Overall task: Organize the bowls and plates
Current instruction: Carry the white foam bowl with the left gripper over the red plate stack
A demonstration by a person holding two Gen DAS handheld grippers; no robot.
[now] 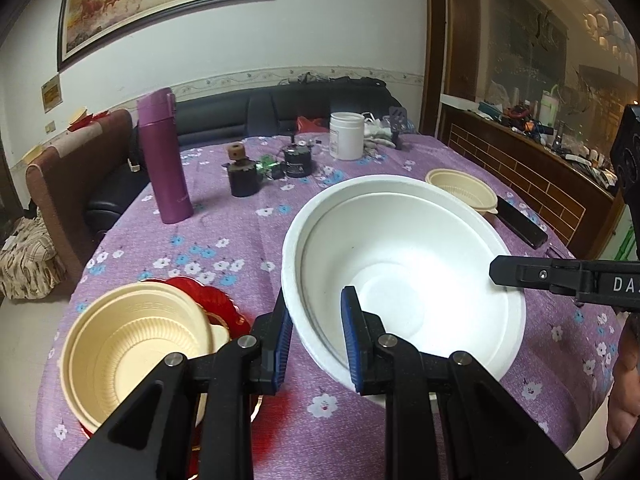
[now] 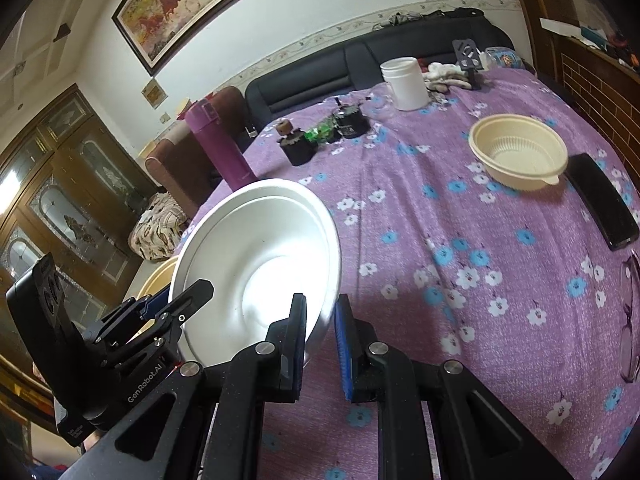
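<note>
A big white bowl is held tilted above the purple flowered tablecloth. My left gripper is shut on its near rim, one pad inside and one outside. My right gripper grips the opposite rim of the white bowl; its finger also shows in the left wrist view. A cream bowl sits on a red plate at the near left. Another cream bowl stands at the far right.
A purple flask, a white jar, two small dark pots and a black phone stand on the table. A dark sofa lies behind. A glass piece lies at the right edge.
</note>
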